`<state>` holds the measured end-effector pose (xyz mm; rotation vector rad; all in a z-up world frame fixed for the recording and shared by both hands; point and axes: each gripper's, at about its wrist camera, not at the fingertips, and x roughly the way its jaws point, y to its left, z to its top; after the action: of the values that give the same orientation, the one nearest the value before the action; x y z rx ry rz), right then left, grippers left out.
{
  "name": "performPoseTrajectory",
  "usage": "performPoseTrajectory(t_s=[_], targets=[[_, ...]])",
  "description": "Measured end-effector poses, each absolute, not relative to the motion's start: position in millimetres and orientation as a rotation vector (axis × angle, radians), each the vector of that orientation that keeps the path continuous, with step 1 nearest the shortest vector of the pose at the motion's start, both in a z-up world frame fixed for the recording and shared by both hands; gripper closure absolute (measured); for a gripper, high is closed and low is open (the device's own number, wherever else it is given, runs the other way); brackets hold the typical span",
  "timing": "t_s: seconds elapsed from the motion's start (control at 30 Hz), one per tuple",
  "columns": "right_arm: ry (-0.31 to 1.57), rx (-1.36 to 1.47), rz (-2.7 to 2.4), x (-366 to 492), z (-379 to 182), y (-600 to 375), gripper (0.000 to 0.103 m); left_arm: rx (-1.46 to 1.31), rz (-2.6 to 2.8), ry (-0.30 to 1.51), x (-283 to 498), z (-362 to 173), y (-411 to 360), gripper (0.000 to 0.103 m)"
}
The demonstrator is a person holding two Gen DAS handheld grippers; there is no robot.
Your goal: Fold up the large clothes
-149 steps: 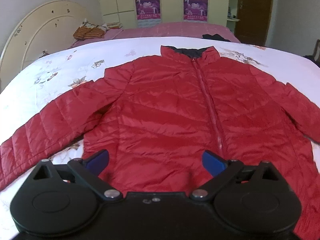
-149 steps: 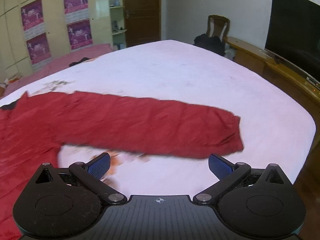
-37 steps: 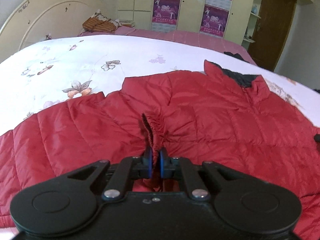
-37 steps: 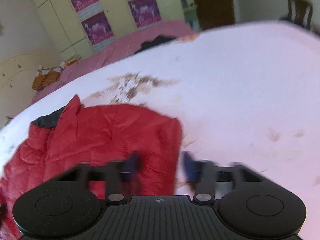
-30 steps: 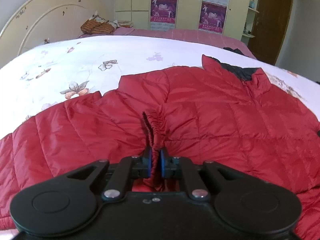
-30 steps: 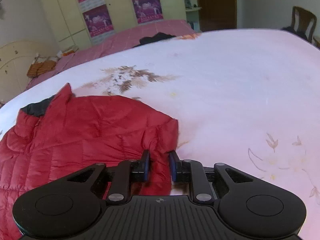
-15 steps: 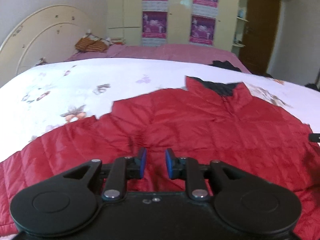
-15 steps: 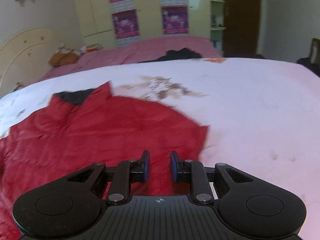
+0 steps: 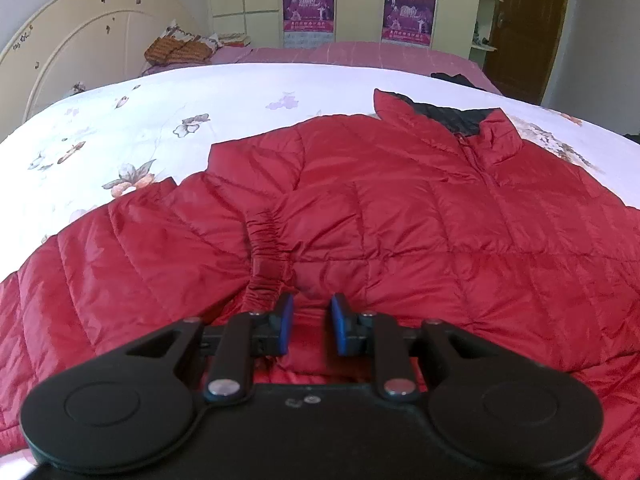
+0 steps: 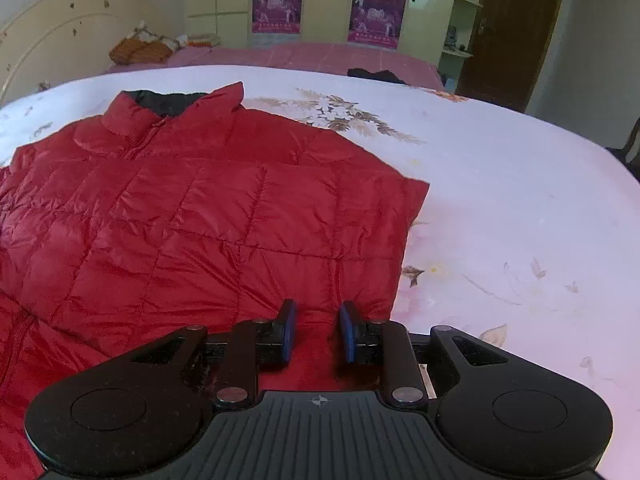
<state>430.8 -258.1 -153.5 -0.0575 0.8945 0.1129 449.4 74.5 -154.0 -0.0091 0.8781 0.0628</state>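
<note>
Over on the left, the left gripper [image 9: 308,324] hangs low over the jacket [image 9: 400,220], jaws parted a little with nothing between them. Just ahead of its left pad lies the cuff [image 9: 264,256], the gathered elastic end of a sleeve laid across the chest, so that arm of the coat looks folded in toward the zip. The jacket itself lies flat, front up, on the bed [image 9: 160,120], collar [image 9: 448,116] pointing away toward the far wall.

Across to the right side: the right gripper [image 10: 316,332] sits over the jacket's [image 10: 180,220] right edge, jaws likewise slightly apart and empty, red fabric beneath them. That edge runs straight and square against the sheet, which reads as the other sleeve tucked in too, though the sleeve itself isn't visible here. Both tools are low and near the cloth; my guess is the sleeves are done and the body fold comes next.
</note>
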Motion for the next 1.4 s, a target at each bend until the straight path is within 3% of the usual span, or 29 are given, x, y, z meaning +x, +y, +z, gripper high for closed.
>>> performPoseTrajectory(t_s=[0.1,0.17,0.2,0.23,0.33,0.43,0.47,0.6,0.7,1.03,1.4], targets=[[0.84,-0.037,0.172,427.7,-138.7,-244.3,0.08,-0.017,0.066,0.889,447.1,-150.2,75.4,0.082],[0.821,-0.047,0.215,429.3,-135.4,-228.6,0.049,-0.017,0.067,0.895,445.4,-146.3,75.3,0.081],[0.8,-0.052,0.234,429.1,-133.5,-220.0,0.024,-0.018,0.066,0.894,443.3,-143.6,75.6,0.081],[0.782,-0.057,0.252,428.9,-131.9,-213.2,0.022,-0.019,0.066,0.893,441.2,-141.0,76.2,0.08],[0.756,-0.068,0.286,431.1,-128.6,-191.2,0.022,-0.03,0.06,0.888,434.3,-133.2,79.9,0.072],[0.764,-0.052,0.306,437.5,-129.7,-174.6,0.022,-0.026,0.093,0.863,425.7,-124.1,85.9,0.043],[0.767,-0.046,0.313,440.0,-130.4,-170.2,0.022,-0.033,0.104,0.847,421.0,-120.6,90.1,0.039],[0.772,-0.037,0.36,445.0,-128.8,-144.1,0.022,-0.068,0.144,0.842,407.4,-113.2,111.3,0.039],[0.794,-0.049,0.401,447.3,-131.8,-124.0,0.043,-0.116,0.198,0.854,392.1,-114.6,136.4,0.039],[0.798,-0.076,0.49,449.0,-137.0,-65.6,0.043,-0.261,0.429,0.887,333.7,-125.4,230.0,0.039],[0.848,-0.15,0.501,456.7,-160.8,-29.1,0.043,-0.352,0.553,0.896,286.5,-125.8,281.5,0.037]])
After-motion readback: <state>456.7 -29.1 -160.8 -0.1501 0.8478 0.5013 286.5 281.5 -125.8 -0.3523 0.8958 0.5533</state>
